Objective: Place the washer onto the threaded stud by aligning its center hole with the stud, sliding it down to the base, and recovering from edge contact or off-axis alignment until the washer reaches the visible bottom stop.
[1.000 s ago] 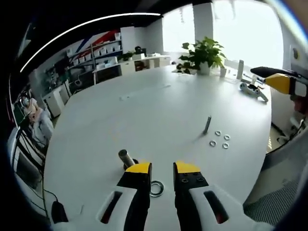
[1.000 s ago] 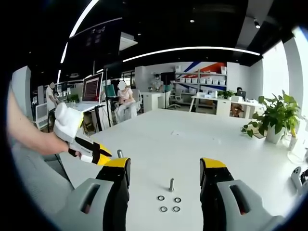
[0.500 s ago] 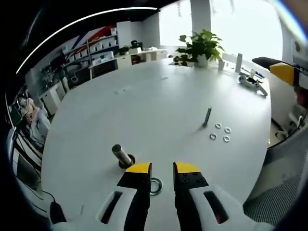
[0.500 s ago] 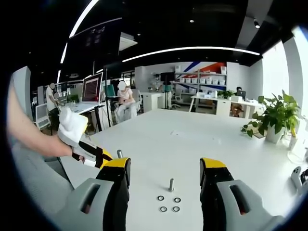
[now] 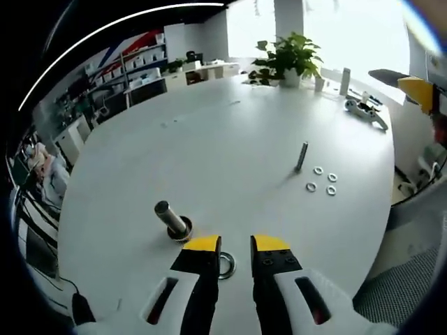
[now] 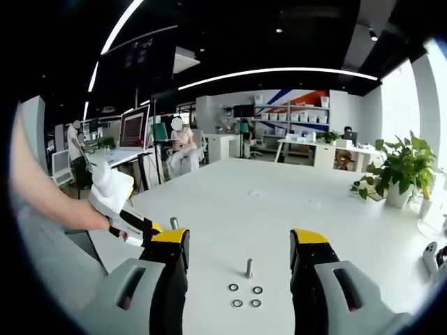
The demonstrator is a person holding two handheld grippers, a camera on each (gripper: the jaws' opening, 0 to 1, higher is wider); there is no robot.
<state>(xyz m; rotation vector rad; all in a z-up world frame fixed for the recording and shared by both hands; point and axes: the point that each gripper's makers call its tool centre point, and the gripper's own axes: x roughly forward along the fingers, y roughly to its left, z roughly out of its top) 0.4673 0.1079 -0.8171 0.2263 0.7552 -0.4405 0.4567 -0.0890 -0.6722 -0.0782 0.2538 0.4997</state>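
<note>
Your left gripper (image 5: 231,243) has its jaws drawn close on the washer (image 5: 225,266), which sits between the tips just above the table (image 5: 209,153); it looks pinched by its rim, though the contact itself is hard to make out. The threaded stud (image 5: 170,220) stands just ahead and to the left of those tips in the left gripper view, its long axis leaning away up-left, so the hole has to travel left and rise over the stud's top. Your right gripper (image 6: 239,241) hangs well apart with jaws spread wide and nothing between them. Near it stand a small bolt (image 6: 248,267) and four spare washers (image 6: 246,295); nothing blocks the short path to the stud
</note>
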